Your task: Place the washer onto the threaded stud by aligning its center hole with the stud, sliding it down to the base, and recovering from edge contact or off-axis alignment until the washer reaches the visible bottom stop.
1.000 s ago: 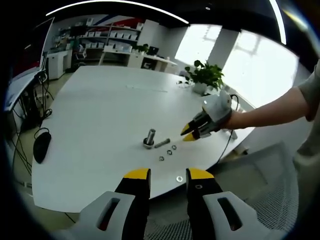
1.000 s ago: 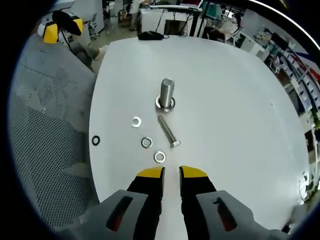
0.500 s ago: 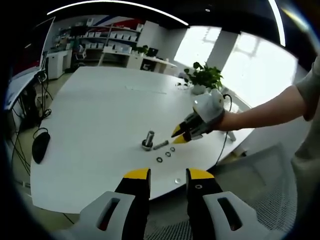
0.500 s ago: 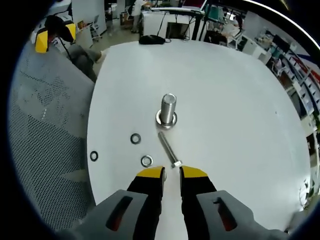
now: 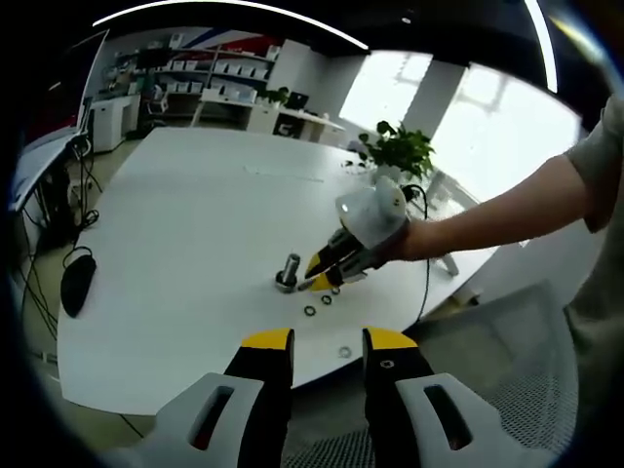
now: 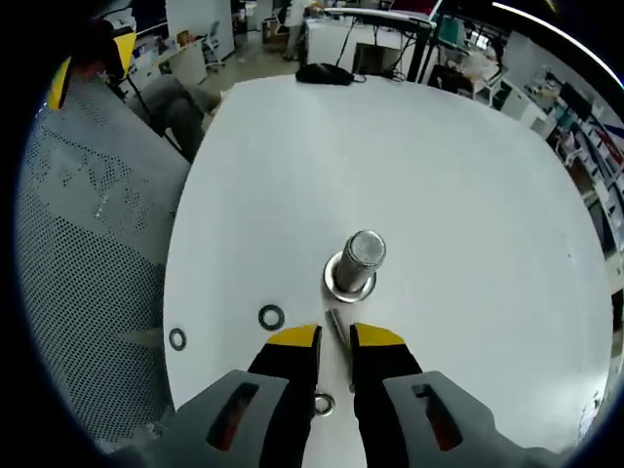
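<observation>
Here, stud (image 6: 357,263): upright on the white counter (image 6: 468,195), standing on a wider round base, just ahead of the right gripper's tips; also in the left gripper view (image 5: 290,270).
Bolt (image 6: 337,326): lying flat on the counter, running from the stud's base back into the gap between the right gripper's jaws.
Right gripper (image 6: 334,339): low over the counter, jaws a narrow gap apart and clamped on nothing, one tip on either side of the bolt; in the left gripper view (image 5: 318,275) its yellow tips sit just beside the stud, held by a hand (image 5: 414,237).
Washers: one (image 6: 271,316) flat on the counter just left of the right gripper's tips; another (image 6: 177,338) further left, near the counter's edge; a third (image 6: 323,403) showing between the jaws, further back. In the left gripper view two small rings (image 5: 309,311) (image 5: 326,299) lie near the stud and one (image 5: 344,351) near the counter's near edge.
Left gripper (image 5: 328,340): held back off the counter's near edge, jaws apart, nothing between them.
Mouse (image 5: 75,280): dark, at the counter's left edge.
Plant (image 5: 395,148): at the counter's far side.
Chair (image 6: 88,244): grey mesh, beside the counter.
</observation>
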